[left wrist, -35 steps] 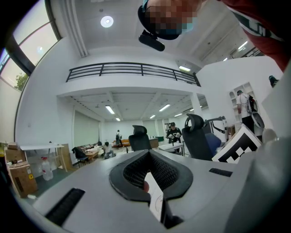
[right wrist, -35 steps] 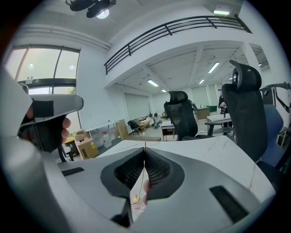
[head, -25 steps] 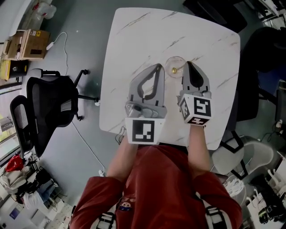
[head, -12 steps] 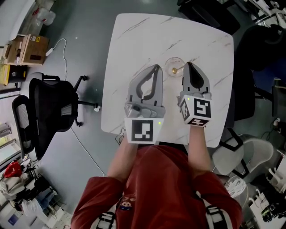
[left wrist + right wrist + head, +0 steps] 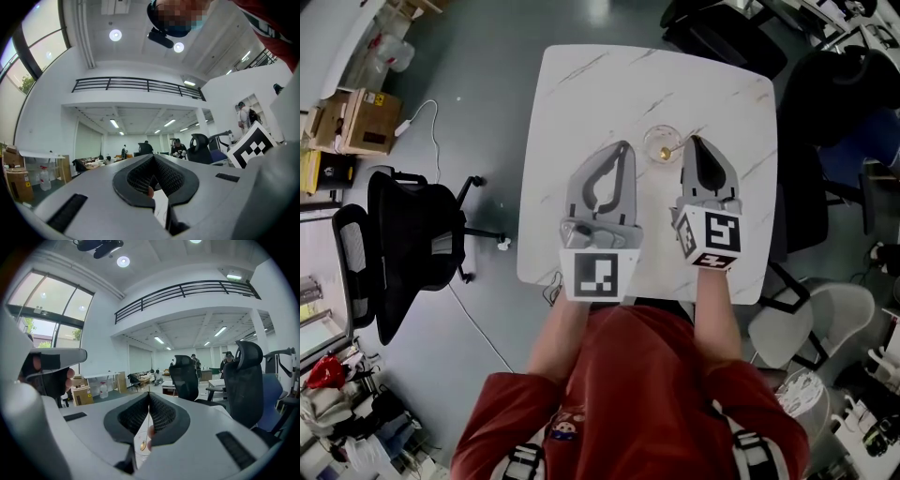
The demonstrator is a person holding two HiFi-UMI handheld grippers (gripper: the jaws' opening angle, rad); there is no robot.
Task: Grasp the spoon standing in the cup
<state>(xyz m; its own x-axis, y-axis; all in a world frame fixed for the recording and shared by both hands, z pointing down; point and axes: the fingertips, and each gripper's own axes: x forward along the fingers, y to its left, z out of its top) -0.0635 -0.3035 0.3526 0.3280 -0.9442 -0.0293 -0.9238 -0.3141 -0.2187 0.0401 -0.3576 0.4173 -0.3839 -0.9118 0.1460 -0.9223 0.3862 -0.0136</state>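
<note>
Across the last second almost nothing moved on the desk (image 5: 609, 84). Only the head view drifted. The left tool (image 5: 624, 148) stayed where it was, left of the cup and apart from it, and the right tool (image 5: 695, 141) kept its tip at the spoon's handle. I judged from this that the reach was over and the grasp was made or being settled, with the lift out of the cup still to come.

The left tool's jaws (image 5: 153, 159) met at the tips with nothing between them, only a sliver of white desk showing through the gap behind. It lay pointing toward the far edge, just above the desk, and the left forearm (image 5: 553, 328) ran back to the near edge.

The small clear cup (image 5: 652, 138) stood near the middle of the desk, a little toward the far edge. The gold-coloured spoon (image 5: 673, 148) stood in it, bowl down and handle leaning out to the right.

The right tool (image 5: 149, 394) was closed narrow on that thin handle. In its own view the handle ran as a fine line between the pads down to the spoon's bowl (image 5: 142, 445). The tool pointed at the far edge, its tip just right of the cup's rim, and the right forearm (image 5: 712, 309) was straight behind it.
</note>
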